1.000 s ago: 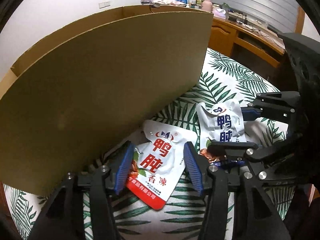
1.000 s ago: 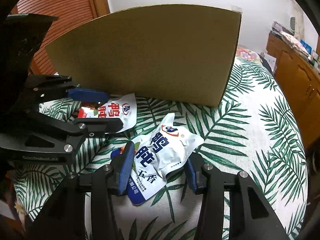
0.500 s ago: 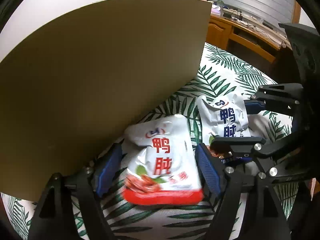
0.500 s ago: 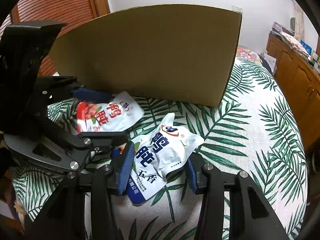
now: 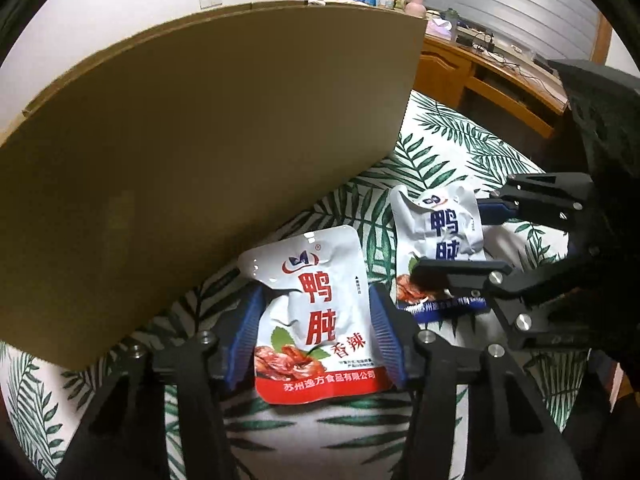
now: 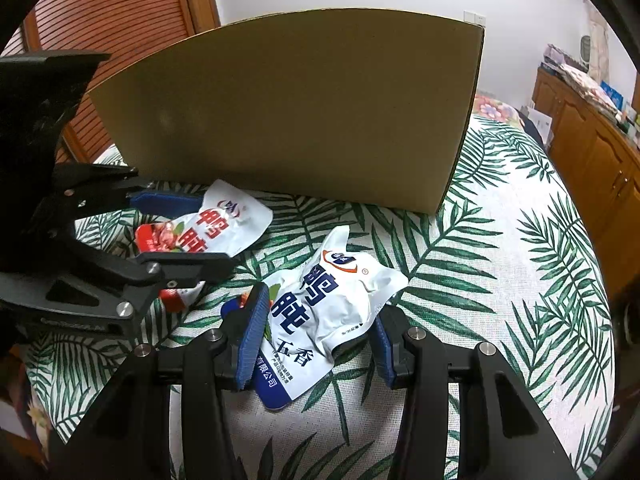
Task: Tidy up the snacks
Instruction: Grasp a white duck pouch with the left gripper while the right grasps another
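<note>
A white pouch with a red bottom band [image 5: 316, 320] stands straight between the blue pads of my left gripper [image 5: 318, 336]. The jaws are closing and both pads touch its side edges. In the right wrist view this red pouch [image 6: 216, 228] sits tilted in the left gripper [image 6: 188, 236]. A crumpled white pouch with blue print [image 6: 320, 304] is pinched between the pads of my right gripper [image 6: 318, 336]. The left wrist view shows the blue pouch [image 5: 440, 224] inside the right gripper [image 5: 460, 240]. Both pouches are low over the leaf-patterned cloth [image 6: 500, 280].
A tall cardboard box [image 5: 200, 140] stands just behind both pouches, its near wall [image 6: 300, 112] hiding its inside. A wooden desk [image 5: 500, 80] and cabinets [image 6: 600, 152] line the right side. A slatted wooden door [image 6: 120, 20] is at the back left.
My left gripper's jaws widened, then narrowed onto the red pouch, which turned from skewed to straight between the pads. The right gripper and blue pouch have not moved.
</note>
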Demonstrator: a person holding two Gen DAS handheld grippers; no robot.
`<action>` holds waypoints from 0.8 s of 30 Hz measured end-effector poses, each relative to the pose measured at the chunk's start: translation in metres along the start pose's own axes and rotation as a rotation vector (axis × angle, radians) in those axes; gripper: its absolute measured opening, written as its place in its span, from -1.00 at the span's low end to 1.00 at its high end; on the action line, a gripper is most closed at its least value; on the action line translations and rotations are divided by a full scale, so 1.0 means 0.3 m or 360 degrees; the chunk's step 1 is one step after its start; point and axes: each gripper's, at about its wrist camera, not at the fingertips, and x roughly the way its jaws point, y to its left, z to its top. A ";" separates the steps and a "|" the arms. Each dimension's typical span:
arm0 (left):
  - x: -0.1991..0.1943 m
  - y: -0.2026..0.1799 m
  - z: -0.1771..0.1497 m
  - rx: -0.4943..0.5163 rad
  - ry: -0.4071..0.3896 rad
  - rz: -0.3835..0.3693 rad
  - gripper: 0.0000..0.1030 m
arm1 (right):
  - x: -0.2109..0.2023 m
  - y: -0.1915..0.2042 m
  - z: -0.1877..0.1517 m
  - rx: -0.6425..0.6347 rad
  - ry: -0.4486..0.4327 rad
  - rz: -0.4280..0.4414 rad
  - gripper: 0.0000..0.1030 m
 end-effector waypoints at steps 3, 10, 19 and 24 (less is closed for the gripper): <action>-0.021 -0.012 -0.021 0.0005 -0.0024 0.0035 -0.06 | 0.001 -0.002 0.000 0.0000 0.0000 0.0000 -0.09; -0.058 -0.029 -0.045 -0.0024 -0.0063 0.0105 -0.08 | 0.008 0.010 0.005 -0.0017 0.0005 -0.0017 -0.08; -0.158 -0.039 -0.062 -0.0079 -0.0184 0.0123 -0.07 | -0.030 0.004 0.000 -0.0021 -0.0047 0.0033 -0.19; -0.199 -0.045 -0.048 -0.0070 -0.0238 0.0133 -0.07 | -0.076 0.000 -0.004 -0.0005 -0.0090 0.0045 -0.28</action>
